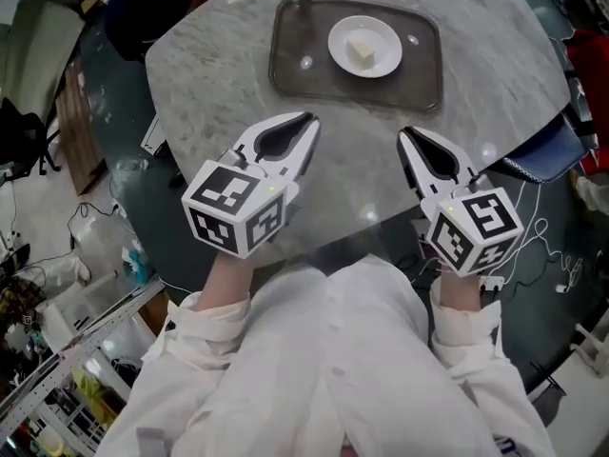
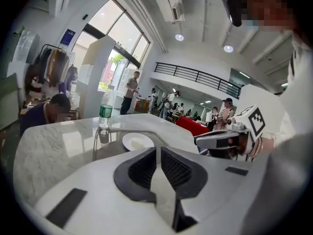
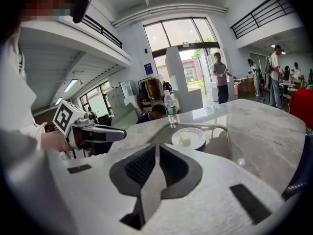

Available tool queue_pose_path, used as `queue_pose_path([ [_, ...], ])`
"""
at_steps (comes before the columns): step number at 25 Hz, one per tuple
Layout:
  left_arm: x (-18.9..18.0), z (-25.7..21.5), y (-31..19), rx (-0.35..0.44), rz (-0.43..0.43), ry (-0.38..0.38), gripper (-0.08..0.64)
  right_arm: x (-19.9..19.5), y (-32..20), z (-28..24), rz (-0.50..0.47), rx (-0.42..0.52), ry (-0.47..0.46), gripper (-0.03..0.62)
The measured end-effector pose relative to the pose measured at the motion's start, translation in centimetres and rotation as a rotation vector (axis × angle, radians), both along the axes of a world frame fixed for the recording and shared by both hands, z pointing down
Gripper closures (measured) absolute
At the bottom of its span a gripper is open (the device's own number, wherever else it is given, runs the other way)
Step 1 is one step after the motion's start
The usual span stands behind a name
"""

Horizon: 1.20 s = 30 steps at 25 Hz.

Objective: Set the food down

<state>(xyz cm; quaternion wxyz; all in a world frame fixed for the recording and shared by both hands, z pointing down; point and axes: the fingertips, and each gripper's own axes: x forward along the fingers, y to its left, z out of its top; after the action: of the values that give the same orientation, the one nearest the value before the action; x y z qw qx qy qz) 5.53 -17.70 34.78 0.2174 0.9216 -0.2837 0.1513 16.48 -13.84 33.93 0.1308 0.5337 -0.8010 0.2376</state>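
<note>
Several people point(image 3: 221, 77) beyond the food point(image 3: 185, 140), gripper views only

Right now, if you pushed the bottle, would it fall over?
Probably, if pushed high: the bottle stands tall and narrow. Once down, its round body would likely roll. It looks like thin plastic, so probably light.

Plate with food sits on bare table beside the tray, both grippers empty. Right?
No: head view shows the plate with the food inside the tray, not beside it. The left gripper and right gripper are indeed empty.
</note>
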Motion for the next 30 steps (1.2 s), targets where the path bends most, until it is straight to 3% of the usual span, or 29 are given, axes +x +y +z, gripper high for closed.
queue_pose_path([
  [4, -1.5, -2.8, 3.6, 0.048, 0.069, 0.059, 0.522, -2.8, 3.1, -1.6, -0.021, 0.038, -0.022, 0.58],
  [8, -2.8, -5.1, 7.1, 0.101, 0.128, 0.101, 0.523, -4.6, 5.5, -2.9, -0.013, 0.072, 0.043, 0.586],
  [12, -3.6, -5.9, 9.9, 0.109, 0.16, 0.121, 0.523, -5.8, 7.4, -4.5, 0.003, 0.097, 0.041, 0.589],
  [21, -4.5, -6.6, 12.3, 0.123, 0.126, 0.147, 0.523, -7.0, 9.1, -5.6, -0.037, 0.121, 0.046, 0.589],
  [30, -3.2, -6.4, 13.3, 0.081, 0.082, 0.13, 0.523, -7.4, 9.9, -5.4, -0.095, 0.118, 0.028, 0.589],
])
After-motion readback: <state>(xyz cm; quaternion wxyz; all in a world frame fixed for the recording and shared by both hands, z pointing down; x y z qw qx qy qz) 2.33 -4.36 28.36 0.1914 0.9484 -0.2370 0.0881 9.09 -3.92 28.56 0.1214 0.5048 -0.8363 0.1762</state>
